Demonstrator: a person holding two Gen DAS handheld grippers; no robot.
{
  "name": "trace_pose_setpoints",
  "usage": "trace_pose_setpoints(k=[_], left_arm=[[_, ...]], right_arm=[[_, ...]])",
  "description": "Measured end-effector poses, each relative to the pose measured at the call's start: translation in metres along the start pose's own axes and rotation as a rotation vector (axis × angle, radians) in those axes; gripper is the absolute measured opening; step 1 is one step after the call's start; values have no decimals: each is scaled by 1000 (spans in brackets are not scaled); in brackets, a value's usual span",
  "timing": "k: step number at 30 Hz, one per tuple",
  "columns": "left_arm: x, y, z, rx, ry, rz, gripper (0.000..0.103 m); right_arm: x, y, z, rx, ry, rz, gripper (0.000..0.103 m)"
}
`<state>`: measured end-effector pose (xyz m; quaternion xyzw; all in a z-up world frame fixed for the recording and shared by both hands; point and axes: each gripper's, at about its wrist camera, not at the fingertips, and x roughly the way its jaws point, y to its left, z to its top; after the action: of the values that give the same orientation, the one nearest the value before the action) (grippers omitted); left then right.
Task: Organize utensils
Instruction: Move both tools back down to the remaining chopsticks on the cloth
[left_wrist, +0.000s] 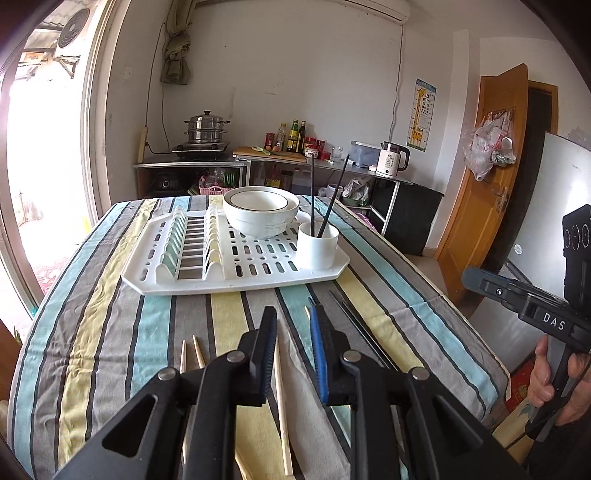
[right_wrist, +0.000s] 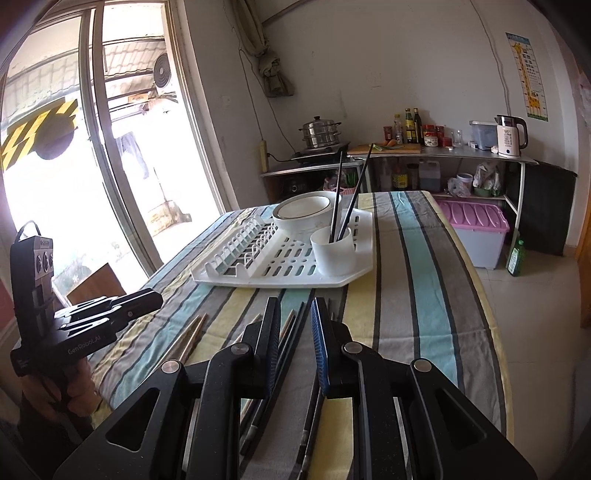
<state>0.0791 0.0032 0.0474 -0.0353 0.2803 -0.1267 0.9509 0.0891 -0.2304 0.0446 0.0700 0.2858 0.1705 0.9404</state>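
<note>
On the striped bench (left_wrist: 110, 325), 2 black chopsticks (left_wrist: 321, 199) stand in the cup (left_wrist: 317, 245); several lie loose. Both hand-held grippers, left (left_wrist: 293, 314) and right (right_wrist: 295, 306), hover apart, empty.

Glossy white plastic rack (left_wrist: 236, 275), striped cloth (left_wrist: 110, 332) (soft, matt), pale wooden chopsticks (left_wrist: 282, 406).

Two black chopsticks (left_wrist: 320, 199) stand leaning in the white cup (left_wrist: 317, 245) on the drying rack's (left_wrist: 236, 271) right corner. Near the rack, wooden chopsticks (left_wrist: 282, 402) and black chopsticks (left_wrist: 360, 328) lie flat on the striped tabletop (left_wrist: 110, 332).
</note>
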Motion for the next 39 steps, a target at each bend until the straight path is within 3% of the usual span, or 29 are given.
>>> trace_pose_setpoints(k=[15,25,39], left_arm=[[-9,-3,-38,-4,46,-5,20],[22,-4,-44,8,128,9,20],[86,2,-40,22,272,55,20]], right_arm=[[3,6,-33,-1,62,4,18],[32,3,-34,2,122,-8,18],[109,-5,-31,-50,278,-38,18]])
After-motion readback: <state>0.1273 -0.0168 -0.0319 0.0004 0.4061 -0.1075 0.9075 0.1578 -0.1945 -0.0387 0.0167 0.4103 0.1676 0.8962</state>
